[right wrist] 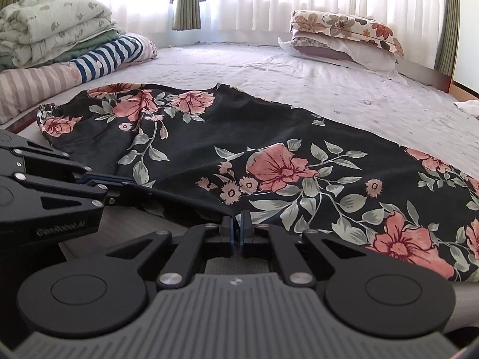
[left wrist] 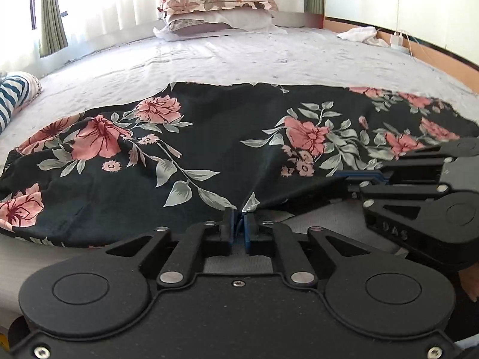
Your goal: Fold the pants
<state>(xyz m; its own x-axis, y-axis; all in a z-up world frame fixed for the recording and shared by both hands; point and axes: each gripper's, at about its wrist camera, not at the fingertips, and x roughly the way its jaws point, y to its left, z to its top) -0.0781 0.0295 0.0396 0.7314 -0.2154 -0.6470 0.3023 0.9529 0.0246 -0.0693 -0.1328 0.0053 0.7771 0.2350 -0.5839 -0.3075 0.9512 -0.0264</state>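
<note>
Black pants with pink flowers and grey-green leaves lie spread across the bed, waistband at the left; they also show in the right wrist view. My left gripper is shut on the near edge of the fabric, which is pinched between its blue pads. My right gripper is shut on the same near edge a little further right. Each gripper shows in the other's view: the right gripper at the right, the left gripper at the left.
The bed has a pale sheet. Stacked floral pillows lie at the far end. Folded quilts and a striped pillow sit at the left. A white cloth and a charger lie by the right wall.
</note>
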